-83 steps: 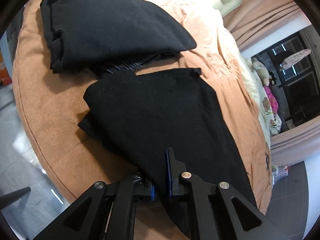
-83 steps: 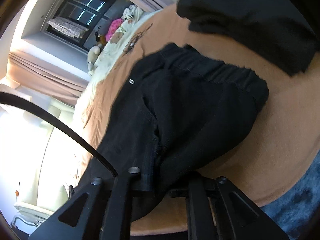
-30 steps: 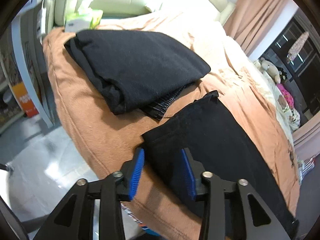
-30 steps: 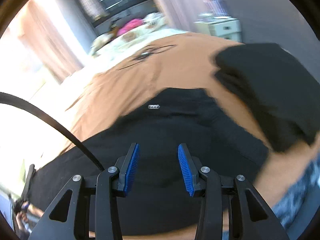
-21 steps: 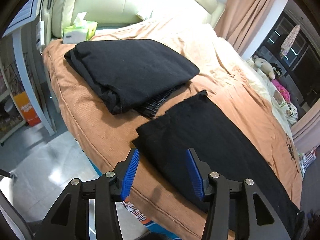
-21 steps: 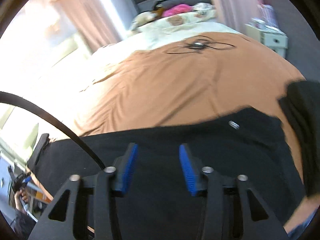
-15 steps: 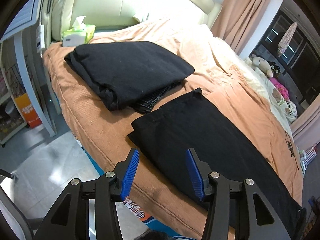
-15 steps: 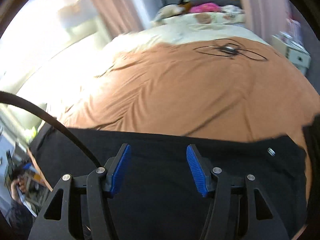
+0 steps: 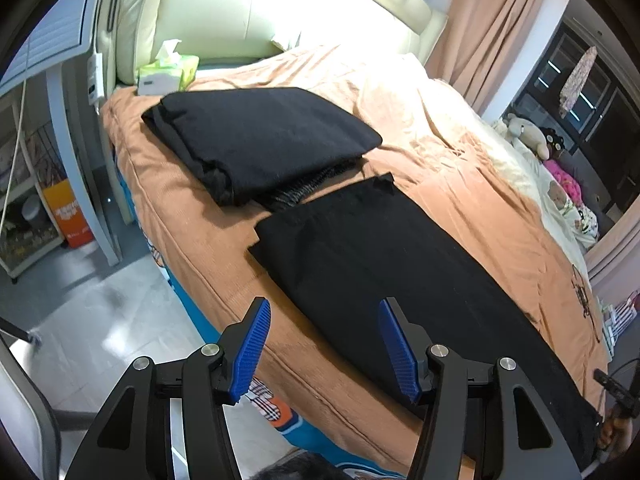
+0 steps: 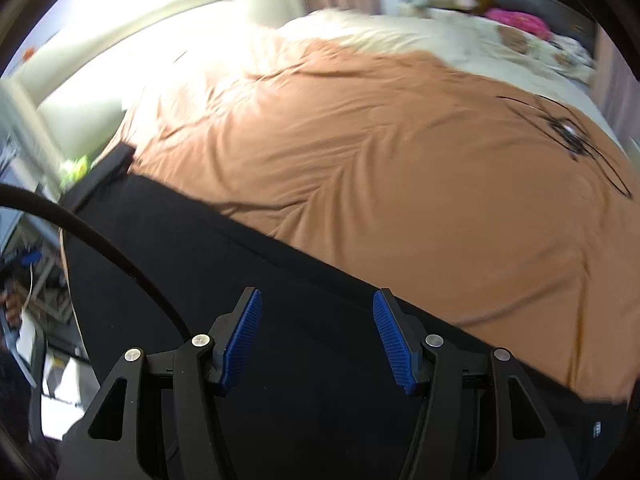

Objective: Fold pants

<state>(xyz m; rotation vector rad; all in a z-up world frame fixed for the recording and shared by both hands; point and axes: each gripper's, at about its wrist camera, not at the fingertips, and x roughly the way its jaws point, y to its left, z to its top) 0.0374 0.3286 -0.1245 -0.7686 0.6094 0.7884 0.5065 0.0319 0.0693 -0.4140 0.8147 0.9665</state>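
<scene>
Left gripper (image 9: 322, 330): jaws apart and just been widening, nothing between them, above the bed edge. Right gripper (image 10: 316, 328): jaws apart, empty, over the pants (image 9: 384, 264). Pants: black, laid flat lengthwise along the orange bedspread (image 9: 460, 200). Beyond: folded black garment (image 9: 260, 136); tissue box (image 9: 168, 70) near the headboard (image 9: 240, 8).
</scene>
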